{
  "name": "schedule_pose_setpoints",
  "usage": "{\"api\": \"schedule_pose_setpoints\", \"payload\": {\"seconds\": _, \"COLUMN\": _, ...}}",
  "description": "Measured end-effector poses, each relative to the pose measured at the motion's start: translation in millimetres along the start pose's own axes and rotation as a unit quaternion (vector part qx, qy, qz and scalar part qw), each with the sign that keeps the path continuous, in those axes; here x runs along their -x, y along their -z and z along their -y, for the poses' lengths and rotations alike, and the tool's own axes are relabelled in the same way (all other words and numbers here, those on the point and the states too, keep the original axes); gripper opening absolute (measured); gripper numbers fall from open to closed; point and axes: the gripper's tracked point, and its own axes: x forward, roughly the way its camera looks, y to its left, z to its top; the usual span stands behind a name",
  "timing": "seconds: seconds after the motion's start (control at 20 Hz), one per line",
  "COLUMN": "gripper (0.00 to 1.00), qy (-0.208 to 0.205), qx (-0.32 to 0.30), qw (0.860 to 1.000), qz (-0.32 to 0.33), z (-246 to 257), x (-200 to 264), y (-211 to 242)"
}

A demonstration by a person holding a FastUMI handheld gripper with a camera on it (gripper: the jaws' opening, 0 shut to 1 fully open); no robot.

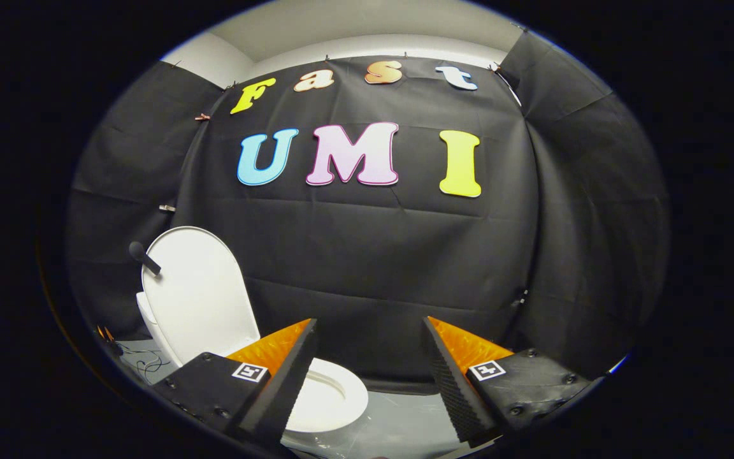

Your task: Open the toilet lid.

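Tool [367, 366] fingers spread (nothing between); one toilet lid [198, 293] stands raised.

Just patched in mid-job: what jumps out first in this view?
The white toilet lid stands raised and upright, beyond and to the left of the tongs, with a short dark handle sticking out near its top edge. Below it the white seat lies down, partly hidden behind the left finger. The tongs are open and hold nothing, their fingers wide apart with black cloth between them.
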Motion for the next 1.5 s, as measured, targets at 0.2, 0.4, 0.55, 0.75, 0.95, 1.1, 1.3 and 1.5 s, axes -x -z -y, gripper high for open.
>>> {"api": "schedule_pose_setpoints", "payload": {"seconds": 0.2, "gripper": 0.99, "qy": -0.013, "qx": 0.026, "qw": 1.000, "qz": -0.009, "z": -6.4, "x": -2.6, "y": 12.4}}
{"api": "schedule_pose_setpoints", "payload": {"seconds": 0.4, "gripper": 0.99, "qy": -0.009, "qx": 0.027, "qw": 1.000, "qz": -0.010, "z": -6.1, "x": -3.5, "y": 12.5}}
{"api": "schedule_pose_setpoints", "payload": {"seconds": 0.55, "gripper": 0.99, "qy": -0.004, "qx": 0.026, "qw": 1.000, "qz": -0.013, "z": -2.5, "x": -2.9, "y": 12.8}}
{"api": "schedule_pose_setpoints", "payload": {"seconds": 0.75, "gripper": 0.99, "qy": -0.002, "qx": 0.021, "qw": 1.000, "qz": -0.011, "z": -1.3, "x": -0.7, "y": 11.7}}
{"api": "schedule_pose_setpoints", "payload": {"seconds": 0.95, "gripper": 0.99, "qy": -0.008, "qx": 0.024, "qw": 1.000, "qz": -0.008, "z": -5.8, "x": 1.3, "y": 10.5}}
{"api": "schedule_pose_setpoints", "payload": {"seconds": 1.1, "gripper": 0.99, "qy": -0.016, "qx": 0.027, "qw": 0.999, "qz": -0.010, "z": -10.8, "x": 1.1, "y": 12.7}}
{"api": "schedule_pose_setpoints", "payload": {"seconds": 1.3, "gripper": 0.99, "qy": -0.021, "qx": 0.026, "qw": 0.999, "qz": -0.015, "z": -12.6, "x": 0.6, "y": 15.5}}
{"api": "schedule_pose_setpoints", "payload": {"seconds": 1.5, "gripper": 0.99, "qy": -0.024, "qx": 0.024, "qw": 0.999, "qz": -0.019, "z": -13.1, "x": 0.4, "y": 19.9}}
